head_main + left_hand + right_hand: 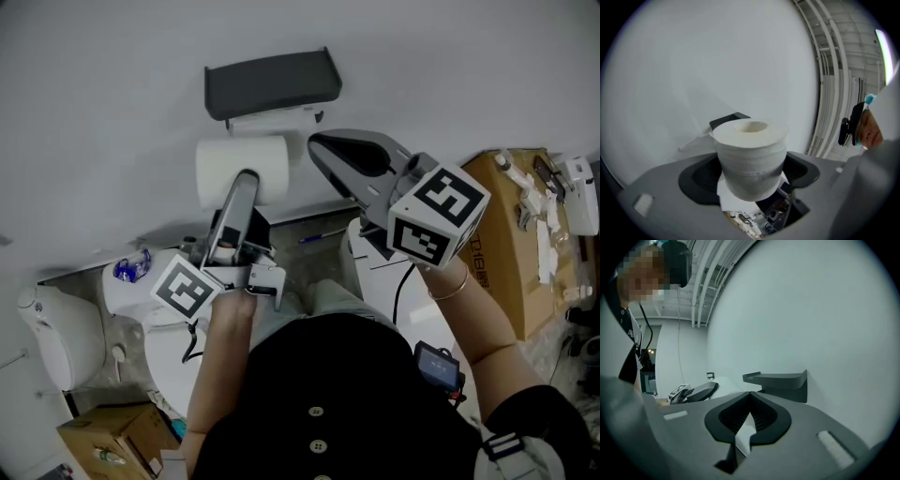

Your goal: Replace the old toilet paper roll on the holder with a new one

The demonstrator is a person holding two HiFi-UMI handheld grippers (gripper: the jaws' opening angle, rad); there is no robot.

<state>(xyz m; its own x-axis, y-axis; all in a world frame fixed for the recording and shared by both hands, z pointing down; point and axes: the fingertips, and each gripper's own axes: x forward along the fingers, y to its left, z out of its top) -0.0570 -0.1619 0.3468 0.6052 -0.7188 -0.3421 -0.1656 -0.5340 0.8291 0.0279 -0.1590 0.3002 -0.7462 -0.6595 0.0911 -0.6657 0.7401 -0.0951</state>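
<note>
White wall [112,75], roll [242,169] lengthwise along it

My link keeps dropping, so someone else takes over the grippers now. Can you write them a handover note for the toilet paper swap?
Left gripper: shut on the new toilet paper roll, held just below the wall holder.
Right gripper: shut, no roll in it, tips close to the holder's lower edge.
Done: no full old roll shows on the holder, only a thin white strip under its shelf, and I can't tell what that is. The new roll is in the gripper.
Left: mount the new roll on the holder, then release.
</note>
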